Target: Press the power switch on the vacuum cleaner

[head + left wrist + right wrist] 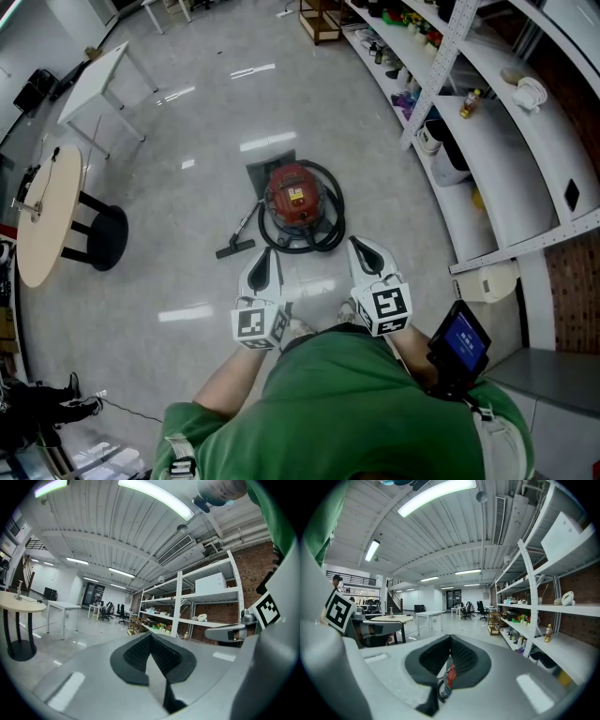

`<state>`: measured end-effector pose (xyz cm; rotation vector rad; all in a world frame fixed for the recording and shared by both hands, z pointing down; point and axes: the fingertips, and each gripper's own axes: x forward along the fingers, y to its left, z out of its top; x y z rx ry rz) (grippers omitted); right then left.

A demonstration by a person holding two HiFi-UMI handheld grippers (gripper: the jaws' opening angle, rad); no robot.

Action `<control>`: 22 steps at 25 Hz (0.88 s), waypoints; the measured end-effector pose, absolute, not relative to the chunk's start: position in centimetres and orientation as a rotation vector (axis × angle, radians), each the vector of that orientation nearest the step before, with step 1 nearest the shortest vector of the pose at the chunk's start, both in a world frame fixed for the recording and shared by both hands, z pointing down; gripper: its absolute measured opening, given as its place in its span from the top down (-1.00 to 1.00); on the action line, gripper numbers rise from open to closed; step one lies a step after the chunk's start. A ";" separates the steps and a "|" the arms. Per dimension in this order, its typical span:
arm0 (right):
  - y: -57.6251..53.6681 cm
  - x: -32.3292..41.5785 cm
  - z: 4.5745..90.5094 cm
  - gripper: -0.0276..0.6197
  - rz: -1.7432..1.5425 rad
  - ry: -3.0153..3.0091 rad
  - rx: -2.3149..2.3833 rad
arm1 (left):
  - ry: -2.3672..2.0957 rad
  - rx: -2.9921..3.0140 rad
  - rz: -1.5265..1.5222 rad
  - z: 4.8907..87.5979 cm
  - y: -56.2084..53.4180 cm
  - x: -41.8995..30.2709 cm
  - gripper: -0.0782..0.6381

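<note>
The vacuum (294,195) stands upright on the floor (197,141), its wand (246,225) slanting down-left. The left gripper (263,258) and right gripper (361,248) hover nearby, jaws pressed together, empty.

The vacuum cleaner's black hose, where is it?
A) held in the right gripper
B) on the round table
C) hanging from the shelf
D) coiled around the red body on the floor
D: the black hose loops around the red vacuum cleaner on the floor.
</note>
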<state>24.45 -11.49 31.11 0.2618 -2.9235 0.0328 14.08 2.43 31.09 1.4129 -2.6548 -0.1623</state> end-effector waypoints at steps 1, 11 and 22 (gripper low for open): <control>-11.5 24.5 31.1 0.91 0.033 -2.923 0.263 | -2.653 1.414 -0.162 31.1 2.4 14.2 0.76; -11.2 25.3 31.1 0.91 0.034 -2.922 0.262 | -2.647 1.413 -0.161 31.0 2.6 14.9 0.76; -11.1 25.5 30.9 0.91 0.014 -2.920 0.236 | -2.655 1.396 -0.170 30.8 2.6 15.3 0.76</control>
